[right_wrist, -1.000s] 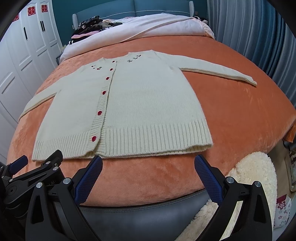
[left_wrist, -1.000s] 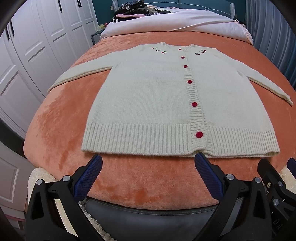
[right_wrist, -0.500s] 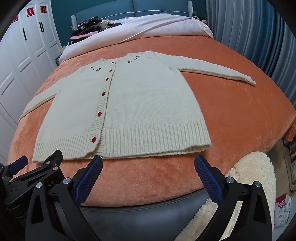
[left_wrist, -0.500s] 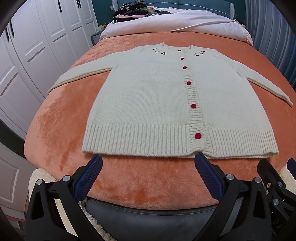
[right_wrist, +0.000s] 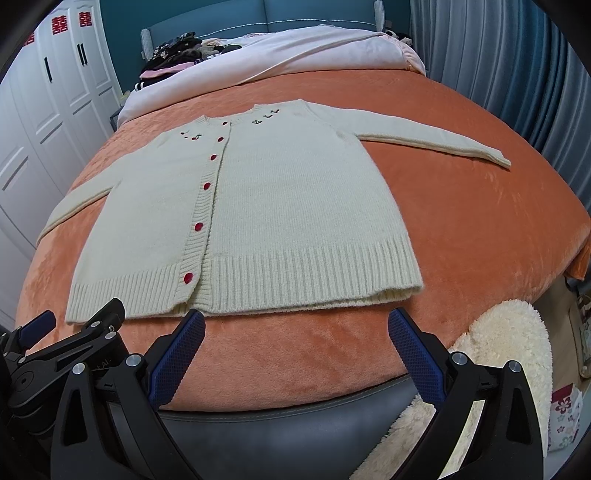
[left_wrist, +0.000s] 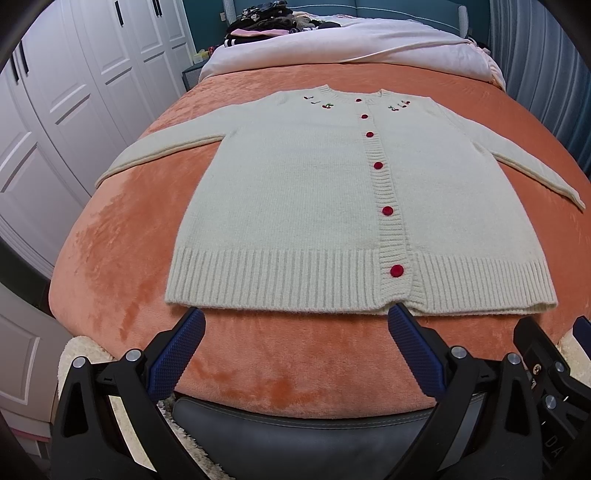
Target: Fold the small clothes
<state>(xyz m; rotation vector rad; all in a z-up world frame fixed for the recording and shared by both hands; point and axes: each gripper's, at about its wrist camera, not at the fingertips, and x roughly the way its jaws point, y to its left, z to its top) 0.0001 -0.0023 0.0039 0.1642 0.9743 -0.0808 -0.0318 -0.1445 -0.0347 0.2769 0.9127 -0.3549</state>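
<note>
Orange plush bedding (left_wrist: pixel 122 258) covers the bed in a bedroom with white wardrobe doors (left_wrist: pixel 66 110) on the left and grey-blue curtains (right_wrist: pixel 517 74) on the right, giving a broad, soft surface for folding. On it lies a cream cardigan (left_wrist: pixel 295 192), spread flat and face up with its red buttons (left_wrist: pixel 387 211) fastened, both sleeves stretched out to the sides and the ribbed hem (left_wrist: pixel 280 277) nearest the cameras; laid out like this, every edge is reachable and no fold has been made yet. The left gripper (left_wrist: pixel 295 325) hangs just short of the hem with its blue-padded fingers (left_wrist: pixel 177 354) spread wide and holding nothing, roughly in line with the hem's left half. The right gripper (right_wrist: pixel 295 326) is likewise spread and empty near the hem's right half. Both seem poised for a first grasp, probably a sleeve or a side. A heap of other clothes (left_wrist: pixel 266 22) sits far back by the headboard.
</note>
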